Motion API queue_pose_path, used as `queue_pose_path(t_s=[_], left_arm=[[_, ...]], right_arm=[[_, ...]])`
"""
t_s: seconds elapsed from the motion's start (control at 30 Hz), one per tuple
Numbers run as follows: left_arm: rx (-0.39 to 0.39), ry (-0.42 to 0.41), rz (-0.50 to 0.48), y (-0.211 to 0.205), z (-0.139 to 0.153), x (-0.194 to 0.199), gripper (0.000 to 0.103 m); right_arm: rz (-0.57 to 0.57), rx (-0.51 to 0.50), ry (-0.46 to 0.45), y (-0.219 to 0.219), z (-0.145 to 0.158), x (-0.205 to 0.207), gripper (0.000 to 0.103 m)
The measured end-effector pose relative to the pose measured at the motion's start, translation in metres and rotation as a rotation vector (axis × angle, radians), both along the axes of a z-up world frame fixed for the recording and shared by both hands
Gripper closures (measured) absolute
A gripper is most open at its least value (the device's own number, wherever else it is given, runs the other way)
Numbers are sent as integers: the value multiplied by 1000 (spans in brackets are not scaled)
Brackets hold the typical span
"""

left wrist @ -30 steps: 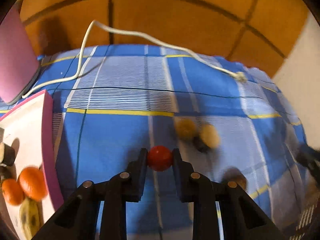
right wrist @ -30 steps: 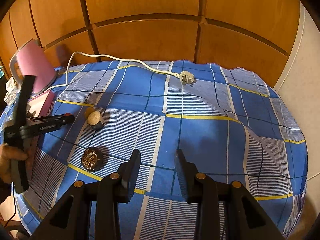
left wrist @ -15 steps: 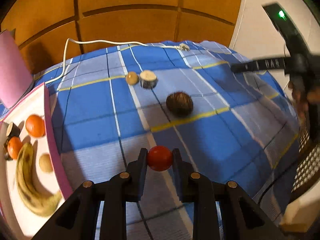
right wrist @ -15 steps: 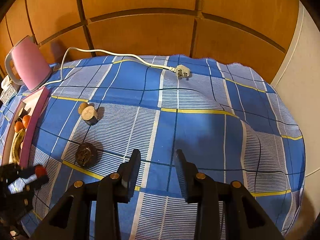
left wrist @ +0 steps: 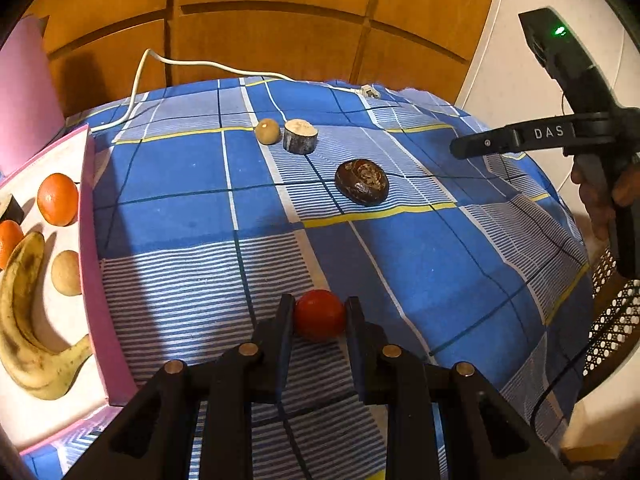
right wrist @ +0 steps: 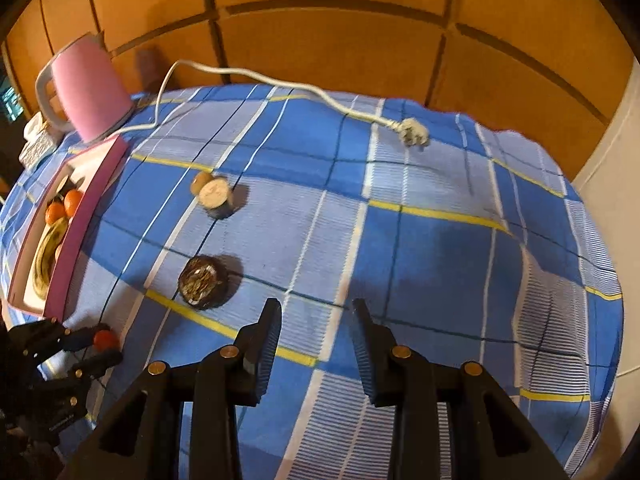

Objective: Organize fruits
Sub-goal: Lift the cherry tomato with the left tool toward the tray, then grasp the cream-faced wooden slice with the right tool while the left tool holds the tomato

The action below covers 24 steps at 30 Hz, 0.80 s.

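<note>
My left gripper (left wrist: 319, 312) is shut on a small red tomato (left wrist: 320, 315), held above the blue checked cloth just right of the pink-rimmed tray (left wrist: 90, 240). The tray holds a banana (left wrist: 24, 320), two oranges (left wrist: 58, 199) and a small tan fruit (left wrist: 66, 273). On the cloth lie a dark brown fruit (left wrist: 362, 182), a cut log-like piece (left wrist: 300, 136) and a small tan ball (left wrist: 267, 131). My right gripper (right wrist: 316, 320) is open and empty, just right of the dark fruit (right wrist: 203, 282). The left gripper with the tomato (right wrist: 103, 339) shows at its lower left.
A pink kettle (right wrist: 90, 88) stands at the back left, and its white cord and plug (right wrist: 414, 132) run across the far cloth. Wooden wall panels stand behind. The table edge drops off at the right beside a white wall.
My left gripper has pulled back and swung toward the tray with the tomato still in it. My right gripper has moved left, closer to the dark fruit.
</note>
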<state>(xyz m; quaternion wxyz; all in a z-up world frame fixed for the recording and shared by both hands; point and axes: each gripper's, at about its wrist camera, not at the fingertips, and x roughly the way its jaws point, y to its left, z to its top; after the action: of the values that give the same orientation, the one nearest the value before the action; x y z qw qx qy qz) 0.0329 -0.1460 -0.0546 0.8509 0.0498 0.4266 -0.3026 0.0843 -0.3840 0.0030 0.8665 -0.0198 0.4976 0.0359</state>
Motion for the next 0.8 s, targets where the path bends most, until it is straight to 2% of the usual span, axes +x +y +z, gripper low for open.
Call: queue_pose_path(t_s=[0.27, 0.33, 0.57, 0.7, 0.8], left_arm=[[-30, -1, 6, 3, -1, -1, 78], [-37, 1, 5, 4, -2, -1, 78], [-63, 6, 1, 8, -3, 0, 78], [-81, 12, -2, 11, -4, 1, 78], [-90, 12, -6, 12, -4, 1, 78]], right_arm=[[80, 77, 15, 30, 9, 6, 68], [106, 90, 8, 43, 10, 14, 64], [189, 41, 6, 98, -2, 56, 63], [191, -1, 31, 106, -14, 80, 52], [188, -31, 49, 106, -23, 93, 52]])
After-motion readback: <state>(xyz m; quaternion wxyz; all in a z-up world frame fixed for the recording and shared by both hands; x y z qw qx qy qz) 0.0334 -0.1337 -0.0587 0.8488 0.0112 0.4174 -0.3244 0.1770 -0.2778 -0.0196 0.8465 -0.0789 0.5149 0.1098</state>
